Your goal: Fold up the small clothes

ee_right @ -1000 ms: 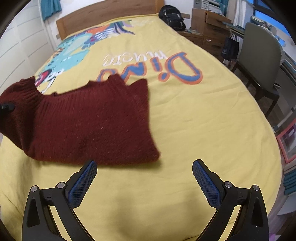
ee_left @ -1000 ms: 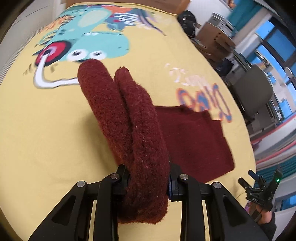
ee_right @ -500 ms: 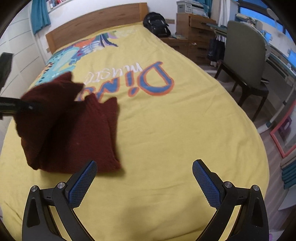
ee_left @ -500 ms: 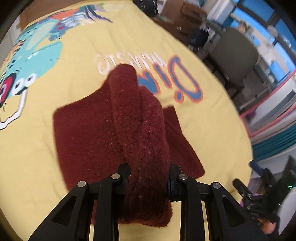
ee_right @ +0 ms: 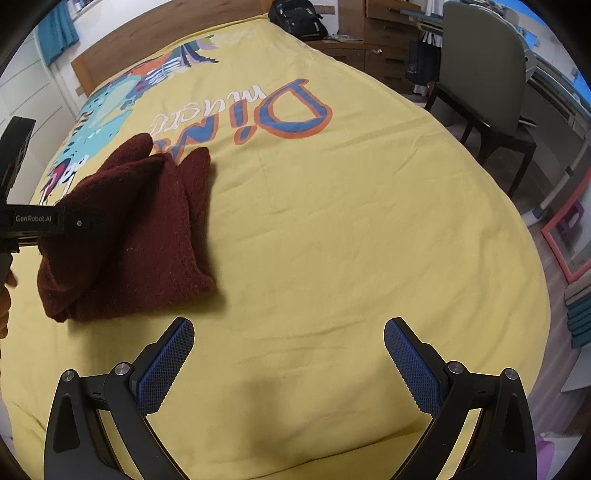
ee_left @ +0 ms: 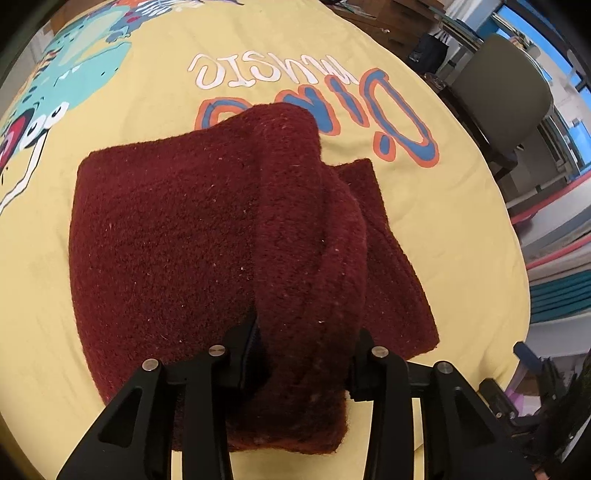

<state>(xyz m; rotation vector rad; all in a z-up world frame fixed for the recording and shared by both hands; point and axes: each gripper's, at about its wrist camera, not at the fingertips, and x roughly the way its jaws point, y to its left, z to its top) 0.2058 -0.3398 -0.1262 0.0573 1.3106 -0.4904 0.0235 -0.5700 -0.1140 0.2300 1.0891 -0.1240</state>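
A dark red knitted garment (ee_left: 177, 236) lies on the yellow bed cover (ee_left: 443, 206). My left gripper (ee_left: 306, 354) is shut on a thick fold of it and holds that fold over the rest of the garment. In the right wrist view the garment (ee_right: 147, 229) sits at the left, with the left gripper's body (ee_right: 33, 221) against it. My right gripper (ee_right: 288, 354) is open and empty, above bare cover to the right of the garment.
The cover carries a dinosaur print (ee_right: 110, 122) and "Dino music" lettering (ee_right: 280, 110). A grey chair (ee_right: 484, 74), wooden drawers (ee_right: 373, 40) and a black backpack (ee_right: 299, 16) stand past the bed's right and far edges. A wooden headboard (ee_right: 155, 40) is at the far end.
My left gripper has carried the held fold to the right, across the garment, and lowered it onto the rest. The garment now covers a narrower patch. My right gripper stays open, barely moved.
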